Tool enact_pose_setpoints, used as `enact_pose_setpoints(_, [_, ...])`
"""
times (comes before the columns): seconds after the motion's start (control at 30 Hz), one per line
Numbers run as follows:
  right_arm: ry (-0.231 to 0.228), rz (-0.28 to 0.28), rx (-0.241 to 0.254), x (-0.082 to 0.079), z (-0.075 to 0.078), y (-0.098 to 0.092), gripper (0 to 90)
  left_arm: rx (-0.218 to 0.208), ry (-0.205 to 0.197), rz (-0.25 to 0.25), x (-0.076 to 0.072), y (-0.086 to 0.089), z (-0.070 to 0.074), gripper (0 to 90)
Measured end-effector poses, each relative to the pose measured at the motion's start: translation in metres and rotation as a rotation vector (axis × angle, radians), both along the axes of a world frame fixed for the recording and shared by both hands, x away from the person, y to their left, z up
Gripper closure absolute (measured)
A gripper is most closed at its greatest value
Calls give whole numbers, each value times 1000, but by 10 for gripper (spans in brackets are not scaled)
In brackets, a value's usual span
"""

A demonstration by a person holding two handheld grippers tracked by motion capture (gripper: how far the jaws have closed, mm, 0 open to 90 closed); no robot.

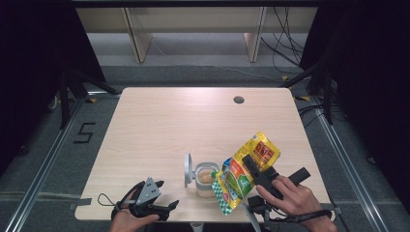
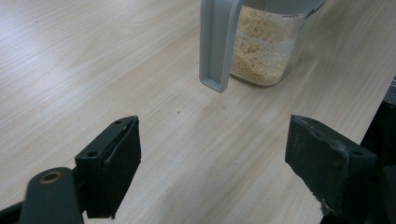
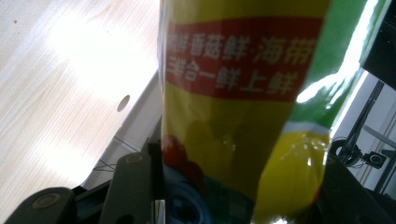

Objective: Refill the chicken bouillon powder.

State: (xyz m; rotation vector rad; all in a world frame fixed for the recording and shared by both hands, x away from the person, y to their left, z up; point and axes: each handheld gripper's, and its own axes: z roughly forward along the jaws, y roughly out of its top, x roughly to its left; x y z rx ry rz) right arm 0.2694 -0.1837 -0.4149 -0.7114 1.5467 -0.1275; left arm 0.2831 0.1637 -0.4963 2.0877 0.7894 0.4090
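A yellow and green seasoning bag (image 1: 244, 170) hangs tilted, its lower end over a clear jar (image 1: 207, 179) half full of pale granules. My right gripper (image 1: 258, 175) is shut on the bag across its middle. In the right gripper view the bag (image 3: 243, 102) sits between both jaws, with red lettering across it. The jar's grey lid (image 1: 187, 170) stands flipped up at its left. My left gripper (image 1: 164, 209) rests open at the table's front edge, left of the jar. In the left gripper view its jaws stand wide apart, with the jar (image 2: 261, 46) and lid (image 2: 218, 44) ahead.
The wooden table (image 1: 193, 121) has a small round cable hole (image 1: 239, 100) at the back right. Dark stands and cables lie on the floor around the table.
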Motion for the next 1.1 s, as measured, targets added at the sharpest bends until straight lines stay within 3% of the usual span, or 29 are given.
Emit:
enact_pose_setpoints(0.2, [1,3,7,0,0,0,553,-14,-6,14,-1,0,-1,178])
enact_pose_setpoints(0.43, [6,-1,7,0,-2,0,556,18,-25,-8,1,2,1,178])
enact_pose_setpoints(0.53, [19,-6,-7,0,0,1,557,-3,0,4,0,0,0,178])
enact_pose_setpoints(0.6, [1,3,12,-1,0,0,557,20,-10,-2,0,1,0,178])
enact_pose_setpoints(0.67, [0,0,10,-1,1,-1,560,-3,-9,8,0,-1,-1,178])
enact_pose_setpoints(0.8, [0,-3,12,0,-1,-1,561,-5,-3,11,-1,0,0,178])
enact_pose_setpoints(0.83, [21,-7,-6,1,0,0,561,-5,-5,9,-1,0,0,178])
enact_pose_setpoints(0.87, [2,4,3,1,-1,0,561,-5,-2,7,0,0,0,178])
enact_pose_setpoints(1.0, [5,0,6,1,-1,0,561,-4,-1,9,-1,0,0,178])
enact_pose_setpoints(1.1, [5,-1,6,0,-2,0,562,15,-24,-6,1,2,1,178])
